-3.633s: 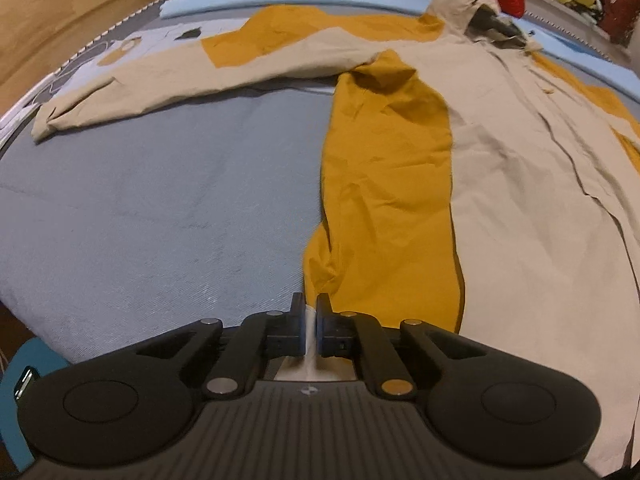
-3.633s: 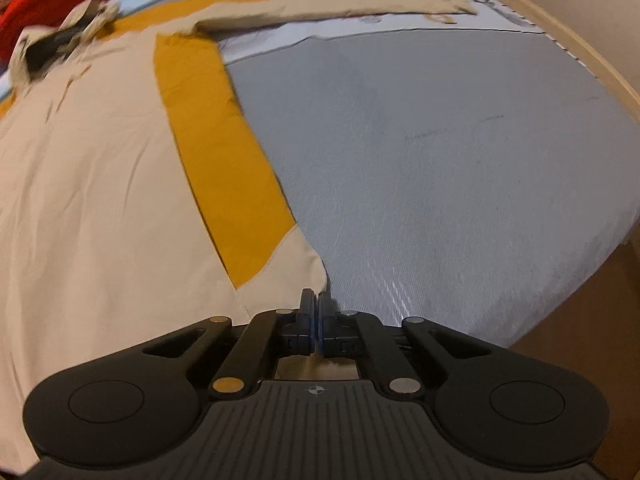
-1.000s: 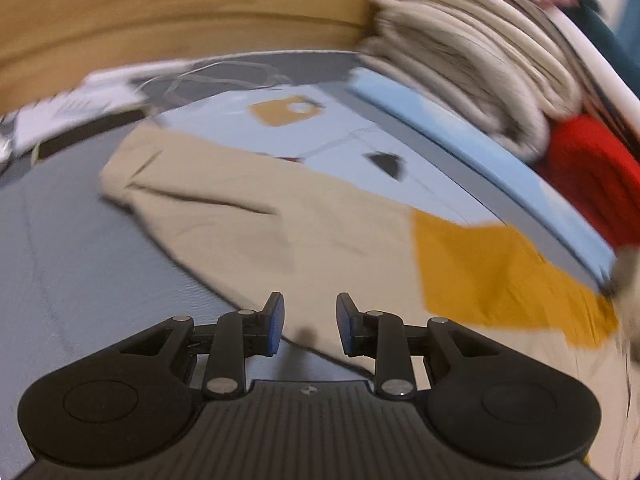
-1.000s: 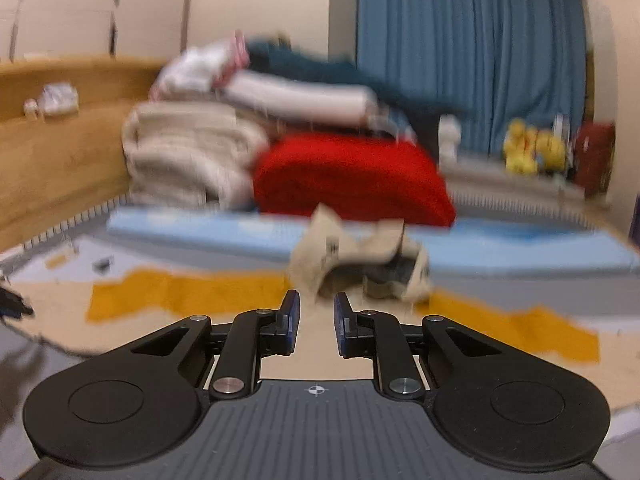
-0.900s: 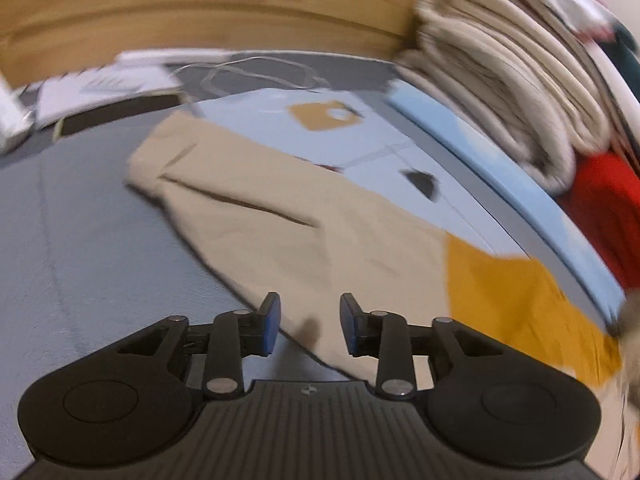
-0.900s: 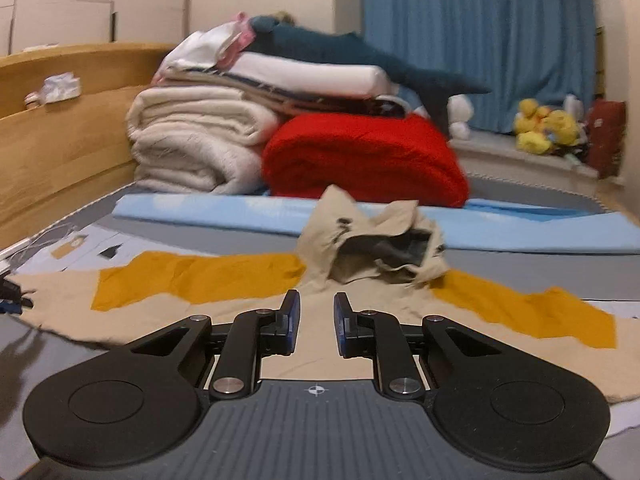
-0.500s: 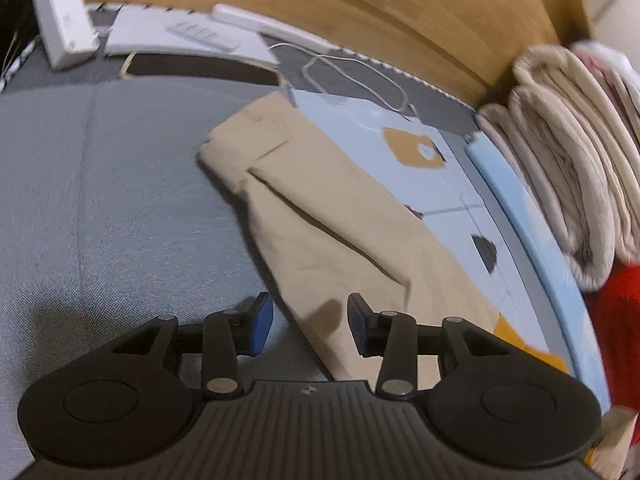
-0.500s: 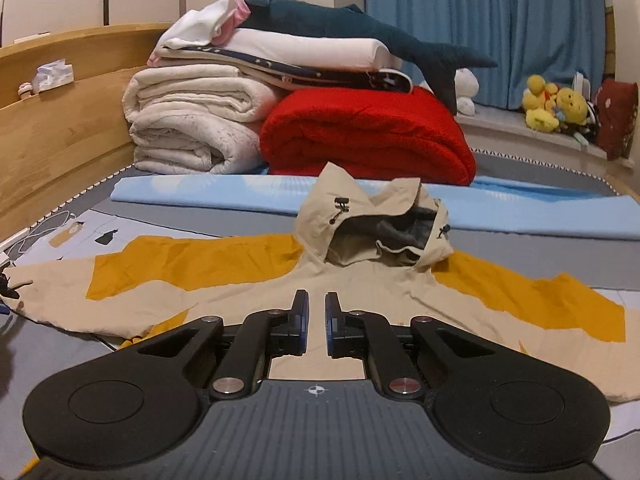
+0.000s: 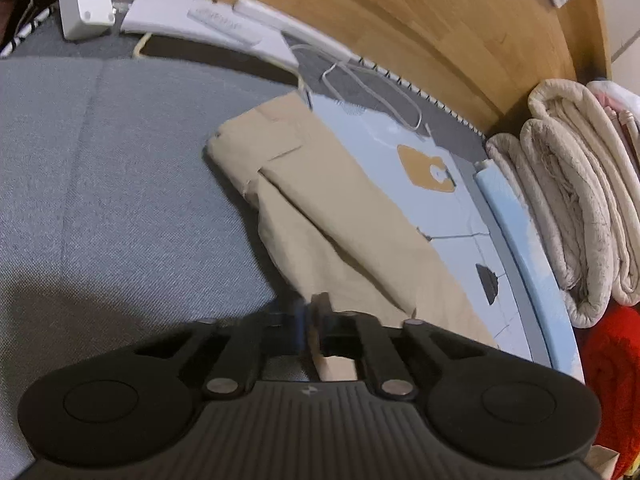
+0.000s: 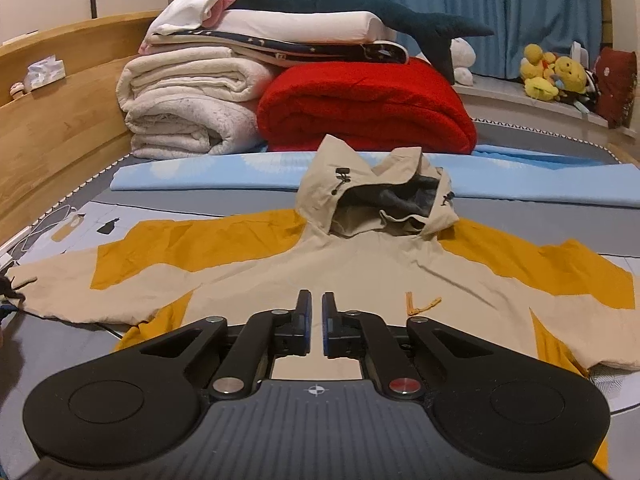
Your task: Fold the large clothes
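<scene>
L wrist: left gripper (image 9: 313,322) just closed, pinching the sleeve (image 9: 320,216) edge, beige fabric between the jaws. Sleeve lies flat on the grey bed (image 9: 100,168), cuff toward the headboard. Risk: thin bite, could slip on lift; sleeve may drag the cable (image 9: 372,84).

R wrist: right gripper (image 10: 316,322) just closed, pads nearly together over the jacket (image 10: 360,264) chest; whether cloth is caught, can't tell. Risk: empty grab → lopsided fold. Count: 1 jacket, 1 hood (image 10: 380,204), 2 sleeves, 2 grippers.
</scene>
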Tool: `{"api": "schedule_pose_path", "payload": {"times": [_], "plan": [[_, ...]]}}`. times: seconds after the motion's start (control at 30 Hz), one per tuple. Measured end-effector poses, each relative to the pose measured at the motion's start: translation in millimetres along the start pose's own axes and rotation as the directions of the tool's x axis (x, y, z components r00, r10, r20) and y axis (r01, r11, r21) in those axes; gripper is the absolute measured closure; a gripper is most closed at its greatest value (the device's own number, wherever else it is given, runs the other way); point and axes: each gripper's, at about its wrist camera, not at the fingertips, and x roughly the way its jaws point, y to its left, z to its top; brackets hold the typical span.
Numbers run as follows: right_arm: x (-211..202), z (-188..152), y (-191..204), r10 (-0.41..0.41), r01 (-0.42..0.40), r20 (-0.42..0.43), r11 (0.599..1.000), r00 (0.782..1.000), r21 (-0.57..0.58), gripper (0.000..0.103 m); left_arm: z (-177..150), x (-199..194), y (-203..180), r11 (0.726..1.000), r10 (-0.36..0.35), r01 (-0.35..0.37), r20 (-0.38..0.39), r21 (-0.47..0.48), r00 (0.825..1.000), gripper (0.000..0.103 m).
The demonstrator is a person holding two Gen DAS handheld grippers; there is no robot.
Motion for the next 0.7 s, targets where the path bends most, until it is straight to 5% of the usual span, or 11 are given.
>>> {"api": "schedule_pose_path", "payload": {"times": [0.13, 0.23, 0.3, 0.37, 0.5, 0.57, 0.63, 0.7], "plan": [[-4, 1, -10, -0.004, 0.004, 0.000, 1.000, 1.000, 0.020, 0.103, -4, -27, -33, 0.996, -0.008, -0.003, 0.112, 0.092, 0.994, 0.103], [-7, 1, -19, -0.018, 0.018, -0.006, 1.000, 1.000, 0.026, 0.103, -21, -64, -88, 0.966, -0.116, 0.072, 0.167, 0.249, 0.979, 0.103], [-9, 2, -28, -0.029, 0.030, -0.018, 0.999, 0.999, 0.043, 0.103, -44, -94, -130, 0.921, -0.231, 0.162, 0.164, 0.355, 0.959, 0.103], [-11, 1, -37, -0.043, 0.045, -0.032, 0.997, 0.999, 0.065, 0.103, -78, -131, -173, 0.845, -0.357, 0.255, 0.143, 0.470, 0.923, 0.103], [-16, -3, -56, -0.059, 0.066, -0.062, 0.992, 0.996, 0.108, 0.103, -183, -210, -251, 0.607, -0.588, 0.454, -0.015, 0.653, 0.809, 0.103], [-20, -6, -65, -0.072, 0.081, -0.077, 0.988, 0.994, 0.128, 0.103, -239, -239, -274, 0.485, -0.645, 0.530, -0.125, 0.695, 0.754, 0.103], [-23, -9, -75, -0.094, 0.107, -0.092, 0.983, 0.991, 0.150, 0.102, -301, -260, -296, 0.337, -0.653, 0.615, -0.294, 0.713, 0.698, 0.102], [-26, -10, -86, -0.121, 0.138, -0.107, 0.975, 0.987, 0.172, 0.102, -363, -268, -306, 0.188, -0.570, 0.669, -0.475, 0.719, 0.670, 0.092]]}}
